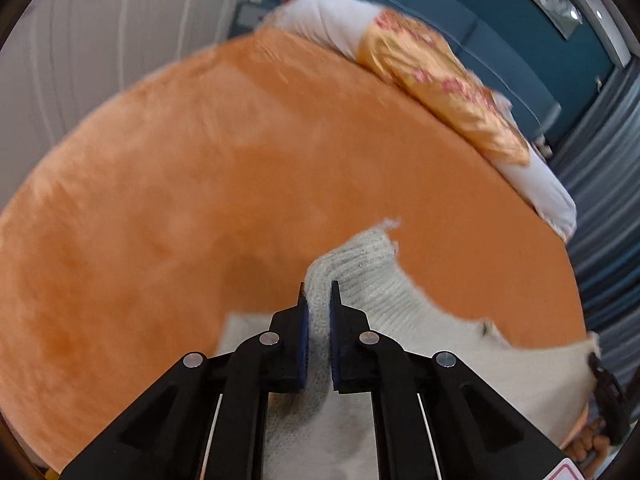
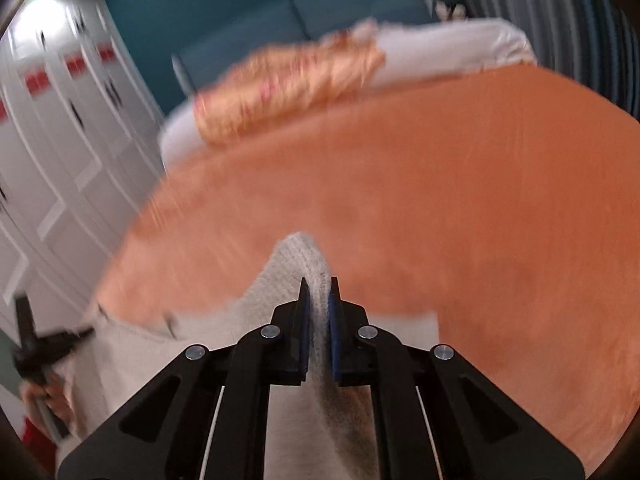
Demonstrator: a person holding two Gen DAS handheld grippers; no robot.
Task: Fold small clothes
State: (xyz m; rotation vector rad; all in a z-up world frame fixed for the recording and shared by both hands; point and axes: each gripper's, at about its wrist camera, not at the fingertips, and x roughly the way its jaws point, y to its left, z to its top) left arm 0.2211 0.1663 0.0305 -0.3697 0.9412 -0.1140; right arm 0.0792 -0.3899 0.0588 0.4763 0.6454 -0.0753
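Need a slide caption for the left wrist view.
Left hand-held gripper pinches a cream knit garment above the orange blanket.

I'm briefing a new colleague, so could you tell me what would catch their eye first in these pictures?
The big orange blanket fills both views. In front, the left gripper and right gripper each pinch a fold of the pale knitted garment. A gold patterned pillow lies at the blanket's far edge.

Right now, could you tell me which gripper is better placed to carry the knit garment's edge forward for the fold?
Neither clearly. The left gripper and right gripper are both shut on the cream knit garment, each pinching a ribbed edge above the orange blanket. They would likely move together.
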